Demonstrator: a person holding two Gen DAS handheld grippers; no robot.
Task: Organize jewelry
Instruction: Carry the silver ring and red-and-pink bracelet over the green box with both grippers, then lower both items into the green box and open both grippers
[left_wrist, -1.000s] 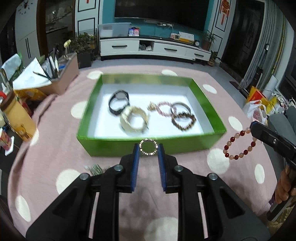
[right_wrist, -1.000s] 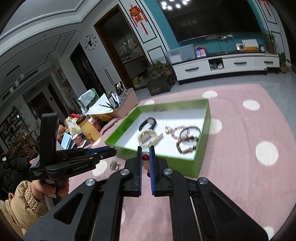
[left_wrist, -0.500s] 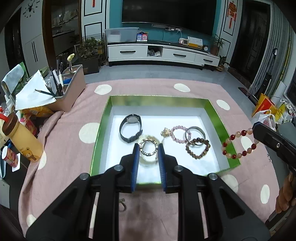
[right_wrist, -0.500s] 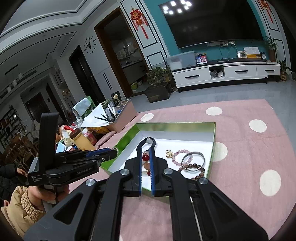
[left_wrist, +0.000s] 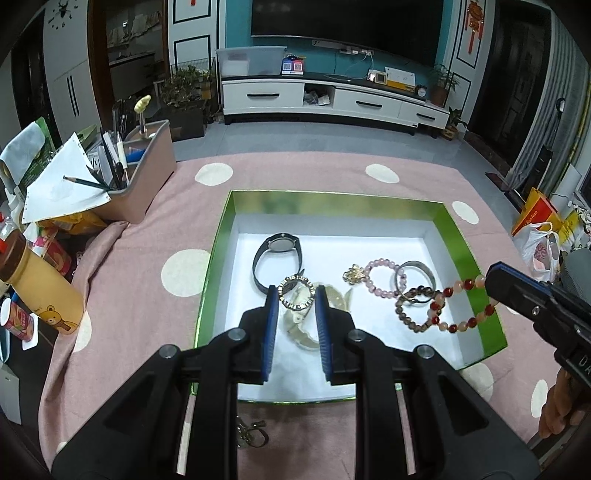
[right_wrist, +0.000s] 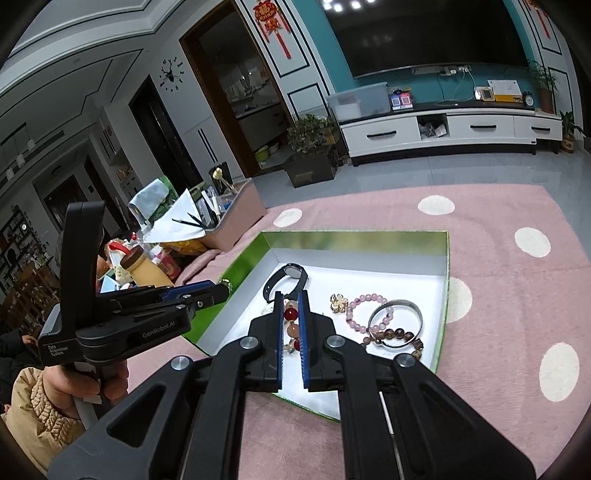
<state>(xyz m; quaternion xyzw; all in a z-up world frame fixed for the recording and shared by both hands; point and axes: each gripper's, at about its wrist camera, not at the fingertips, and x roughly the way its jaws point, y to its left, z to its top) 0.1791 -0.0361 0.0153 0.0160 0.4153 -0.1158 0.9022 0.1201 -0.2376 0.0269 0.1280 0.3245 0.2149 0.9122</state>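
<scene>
Jewelry mostly in the green box (left_wrist: 465, 236), two pieces still carried above it.

Already lying on the white floor: black watch (left_wrist: 275, 258), pale bangle (left_wrist: 306, 332), pink bead bracelet (left_wrist: 380, 277), silver bangle (left_wrist: 413, 273), brown bead bracelet (left_wrist: 410, 310). Left gripper (left_wrist: 295, 295) pinching a small studded ring (left_wrist: 295, 293); right gripper (right_wrist: 290, 317) nearly closed on a red-and-peach bead bracelet (left_wrist: 458, 306). Left to do, probably: lowering and releasing both, then collecting the small metal piece (left_wrist: 251, 435) on the pink cloth (left_wrist: 147, 277).
</scene>
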